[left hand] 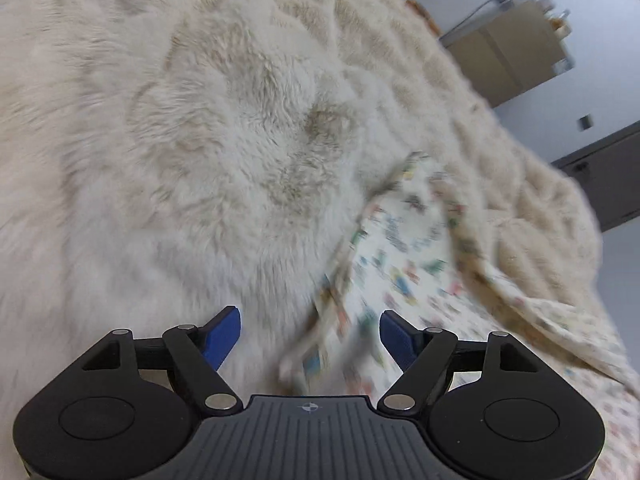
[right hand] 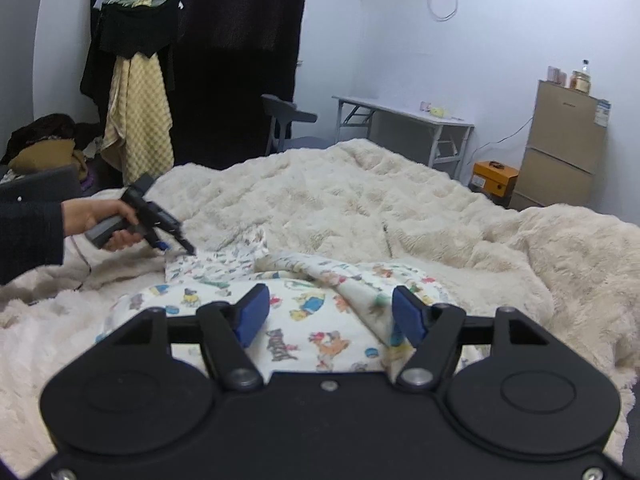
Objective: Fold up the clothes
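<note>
In the right wrist view, a dark curtain (right hand: 240, 40) hangs upper left. A fluffy cream blanket (right hand: 360, 200) fills mid-frame, carrying the printed garment (right hand: 312, 320) at lower centre. A desk (right hand: 404, 120) and cabinet (right hand: 564, 144) stand right. The left gripper (left hand: 310, 336) and right gripper (right hand: 326, 316) both gape, gripping nothing.

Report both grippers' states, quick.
Left gripper: jaws open, printed garment between them, not pinched.
Right gripper: jaws open above the garment, holding nothing.

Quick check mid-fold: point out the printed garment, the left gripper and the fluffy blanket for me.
printed garment (right hand: 312, 324): right wrist view, flat cartoon-print panel between the open jaws.
left gripper (right hand: 182, 246): right wrist view, tips at the garment's far corner.
fluffy blanket (left hand: 180, 140): left wrist view, bare cream pile left of the garment.
</note>
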`<state>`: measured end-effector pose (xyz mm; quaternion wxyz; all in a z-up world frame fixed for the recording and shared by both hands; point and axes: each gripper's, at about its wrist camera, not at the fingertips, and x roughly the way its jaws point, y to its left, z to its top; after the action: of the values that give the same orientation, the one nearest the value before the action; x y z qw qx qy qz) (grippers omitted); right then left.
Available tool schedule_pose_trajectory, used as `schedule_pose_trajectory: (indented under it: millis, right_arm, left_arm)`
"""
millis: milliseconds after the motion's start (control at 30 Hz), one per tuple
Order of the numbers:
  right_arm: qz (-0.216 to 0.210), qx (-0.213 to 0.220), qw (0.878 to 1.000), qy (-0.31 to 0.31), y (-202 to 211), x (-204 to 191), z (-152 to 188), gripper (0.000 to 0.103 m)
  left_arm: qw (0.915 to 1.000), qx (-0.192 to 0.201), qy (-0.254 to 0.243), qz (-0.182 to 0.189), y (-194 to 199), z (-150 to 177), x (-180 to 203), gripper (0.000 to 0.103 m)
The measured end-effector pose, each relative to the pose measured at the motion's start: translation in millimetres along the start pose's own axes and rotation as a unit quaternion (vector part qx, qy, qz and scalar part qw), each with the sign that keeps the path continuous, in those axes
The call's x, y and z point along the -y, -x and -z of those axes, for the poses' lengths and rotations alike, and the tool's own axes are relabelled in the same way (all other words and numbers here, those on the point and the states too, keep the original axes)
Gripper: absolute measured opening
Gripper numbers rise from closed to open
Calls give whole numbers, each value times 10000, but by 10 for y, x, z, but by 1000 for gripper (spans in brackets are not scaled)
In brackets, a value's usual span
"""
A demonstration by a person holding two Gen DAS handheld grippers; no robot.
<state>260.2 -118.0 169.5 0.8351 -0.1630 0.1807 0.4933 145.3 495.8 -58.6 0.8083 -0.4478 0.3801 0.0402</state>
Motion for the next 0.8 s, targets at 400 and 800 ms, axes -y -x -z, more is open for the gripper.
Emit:
schedule_pose_trajectory:
  millis: [400,800]
  right_arm:
    - [-193,258,9994,-90,41,-181,51,67]
    - [-202,512,9985,-71,205,-300,38,67]
  left_arm:
    - [9871,963,1078,691,-514,349,-133,13]
    - [9654,2110,82,-1533,848,-656,768,45]
